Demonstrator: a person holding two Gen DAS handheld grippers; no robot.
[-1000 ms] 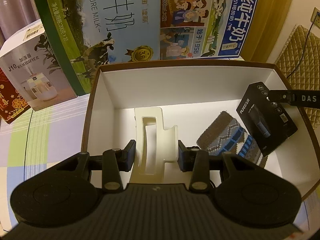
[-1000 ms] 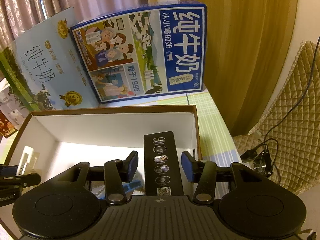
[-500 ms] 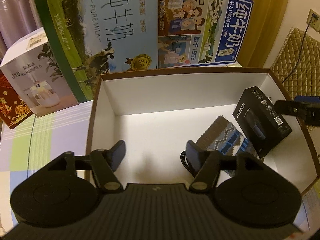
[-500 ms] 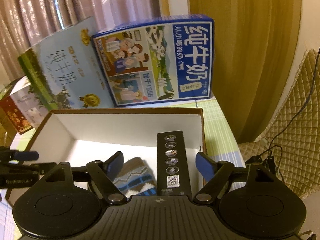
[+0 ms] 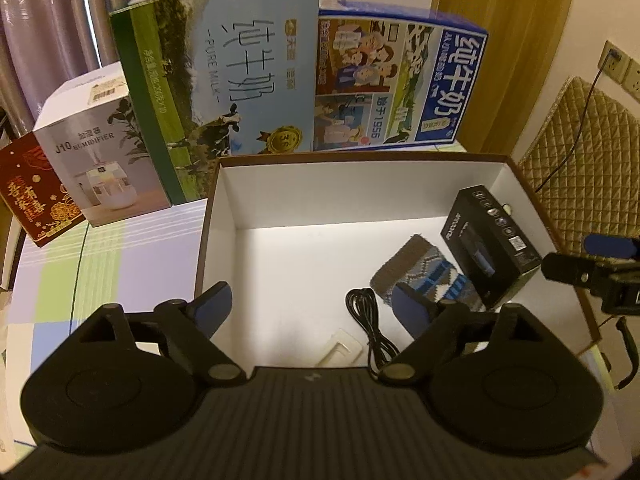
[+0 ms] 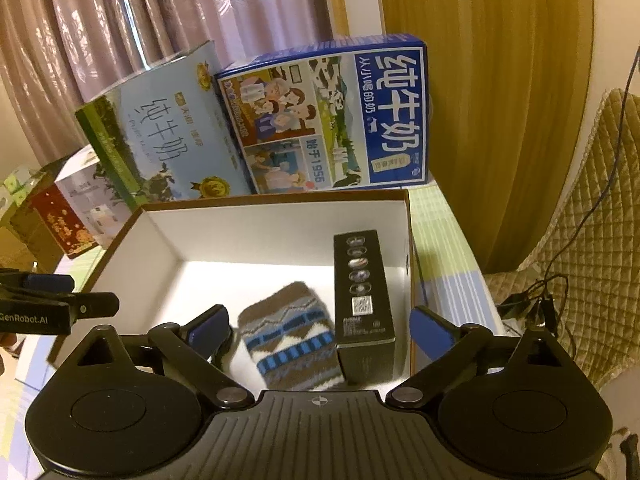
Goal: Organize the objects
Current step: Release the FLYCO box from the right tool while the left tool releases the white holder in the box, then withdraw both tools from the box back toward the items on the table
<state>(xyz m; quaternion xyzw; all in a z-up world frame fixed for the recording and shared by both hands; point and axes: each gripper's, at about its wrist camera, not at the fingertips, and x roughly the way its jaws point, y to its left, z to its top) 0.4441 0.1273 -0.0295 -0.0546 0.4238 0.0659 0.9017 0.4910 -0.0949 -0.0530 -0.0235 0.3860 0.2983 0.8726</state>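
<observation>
My left gripper [image 5: 310, 306] hangs over the near edge of the storage box [image 5: 360, 194], jaws spread wide, nothing between them. The storage box is a shallow open carton, brown outside, white inside, sitting on the checked tablecloth [image 5: 60, 280].

Contents, left to right in the left wrist view: the left half of the floor is bare. Near the front wall lies a cream plastic piece [image 5: 342, 346], only partly visible behind the gripper body. Just beside it, a coiled black cable [image 5: 366, 320]. Next, a knitted sock [image 5: 420, 270], brown with grey zigzag and blue-white bands, lying flat. At far right, a black carton [image 5: 490, 250] with a row of round icons and a QR code on its upper face, tilted against the right wall and touching the sock.

My right gripper [image 6: 320, 330] is above the box's right side, jaws wide, empty; the sock and black carton lie below the gap.

Behind the box: humidifier box [image 5: 92, 152], green milk carton [image 5: 224, 80], blue milk carton [image 5: 400, 88].
</observation>
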